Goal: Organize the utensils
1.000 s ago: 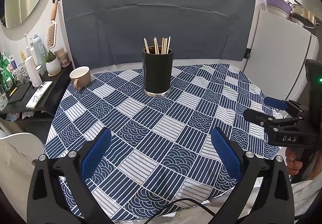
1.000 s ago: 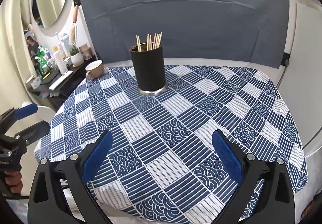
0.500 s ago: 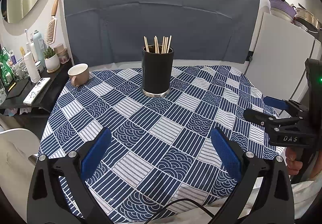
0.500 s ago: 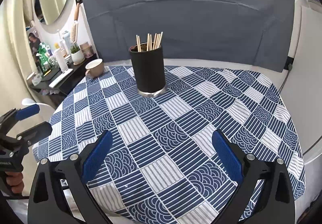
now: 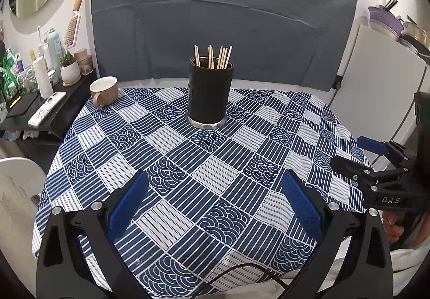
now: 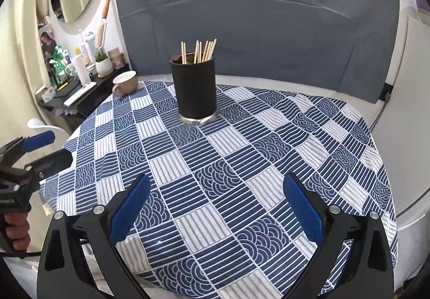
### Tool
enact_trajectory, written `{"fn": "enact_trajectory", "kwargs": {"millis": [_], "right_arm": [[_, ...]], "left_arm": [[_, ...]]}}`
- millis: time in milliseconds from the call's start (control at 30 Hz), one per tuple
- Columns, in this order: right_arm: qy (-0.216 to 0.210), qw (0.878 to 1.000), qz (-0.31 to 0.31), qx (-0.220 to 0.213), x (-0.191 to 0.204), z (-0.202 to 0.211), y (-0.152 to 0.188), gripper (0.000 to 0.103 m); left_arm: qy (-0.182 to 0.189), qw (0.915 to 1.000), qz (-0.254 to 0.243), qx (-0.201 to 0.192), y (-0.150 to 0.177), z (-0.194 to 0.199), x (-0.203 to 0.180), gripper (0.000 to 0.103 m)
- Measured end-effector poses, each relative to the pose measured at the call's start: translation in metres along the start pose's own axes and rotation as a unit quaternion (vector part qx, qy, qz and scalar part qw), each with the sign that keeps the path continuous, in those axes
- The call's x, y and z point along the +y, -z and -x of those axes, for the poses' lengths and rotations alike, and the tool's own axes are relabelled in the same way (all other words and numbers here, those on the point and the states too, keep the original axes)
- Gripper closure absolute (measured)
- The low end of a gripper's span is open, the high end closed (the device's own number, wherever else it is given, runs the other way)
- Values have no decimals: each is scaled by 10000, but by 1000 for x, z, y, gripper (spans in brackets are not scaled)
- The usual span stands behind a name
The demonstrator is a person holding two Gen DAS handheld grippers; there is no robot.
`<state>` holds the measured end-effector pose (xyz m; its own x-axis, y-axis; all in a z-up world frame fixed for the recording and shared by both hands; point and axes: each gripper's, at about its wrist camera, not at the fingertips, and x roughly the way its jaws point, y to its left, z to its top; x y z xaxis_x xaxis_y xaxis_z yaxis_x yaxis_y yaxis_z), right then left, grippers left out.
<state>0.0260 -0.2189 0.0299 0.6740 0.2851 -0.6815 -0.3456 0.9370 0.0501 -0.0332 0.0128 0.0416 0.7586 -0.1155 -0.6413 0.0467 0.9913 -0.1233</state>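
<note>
The only lettering that reads clearly is "DAS", in pale capitals on the black body of the right gripper (image 5: 357,154), at the right edge of the left wrist view. The left gripper (image 6: 51,148), at the left edge of the right wrist view, carries pale lettering too cropped to read.

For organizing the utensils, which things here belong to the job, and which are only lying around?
Belong to the job:
- black cylindrical holder
- thin wooden chopsticks standing in it

Only lying around:
- beige ceramic mug
- small potted plant in white pot
- wooden hairbrush on the wall
</note>
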Motion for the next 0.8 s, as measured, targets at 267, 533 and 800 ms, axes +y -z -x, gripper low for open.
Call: {"fn": "enact_trajectory", "kwargs": {"millis": [267, 533, 800], "right_arm": [[-16, 10000, 67, -17, -5, 1, -1, 8], [-100, 9999, 78, 36, -6, -2, -1, 8], [-58, 10000, 33, 22, -7, -1, 0, 8]], "left_arm": [[-22, 10000, -19, -14, 2, 0, -8, 6], [-30, 10000, 4, 18, 4, -1, -10, 6], [72, 9999, 146, 10, 4, -1, -3, 6]]}}
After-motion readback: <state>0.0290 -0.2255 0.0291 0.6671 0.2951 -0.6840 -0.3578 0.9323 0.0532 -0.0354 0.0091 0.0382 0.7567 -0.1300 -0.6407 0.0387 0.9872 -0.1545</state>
